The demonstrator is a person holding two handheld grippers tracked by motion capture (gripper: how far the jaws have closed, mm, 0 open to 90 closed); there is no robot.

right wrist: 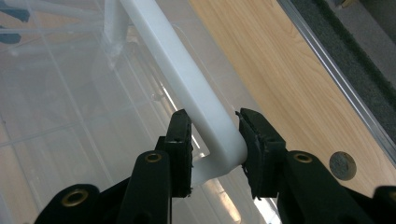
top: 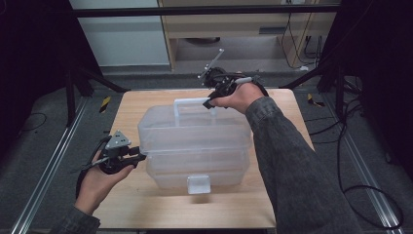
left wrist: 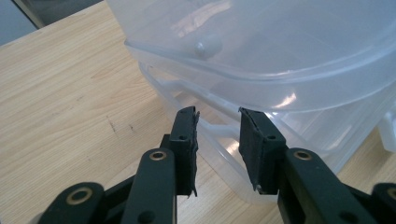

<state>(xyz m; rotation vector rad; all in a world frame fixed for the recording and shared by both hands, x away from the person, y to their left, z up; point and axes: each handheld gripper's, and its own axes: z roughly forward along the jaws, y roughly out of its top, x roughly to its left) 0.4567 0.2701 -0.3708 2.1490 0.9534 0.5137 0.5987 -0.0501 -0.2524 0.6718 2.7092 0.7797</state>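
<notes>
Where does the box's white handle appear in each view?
High view: white handle top centre, above the clear box, its right end in the right gripper.
Left gripper view: not in it.
Right gripper view: handle runs diagonally down into the jaws.
Shared landmark: wooden table.

This looks like a lab or test room — a small wooden bench (top: 146, 204) stands between metal floor rails (top: 46, 170), with black stands (top: 73, 87), loose cables (top: 360, 190) on grey carpet and yellow-black tape marks (top: 104, 104) — not a home.
</notes>
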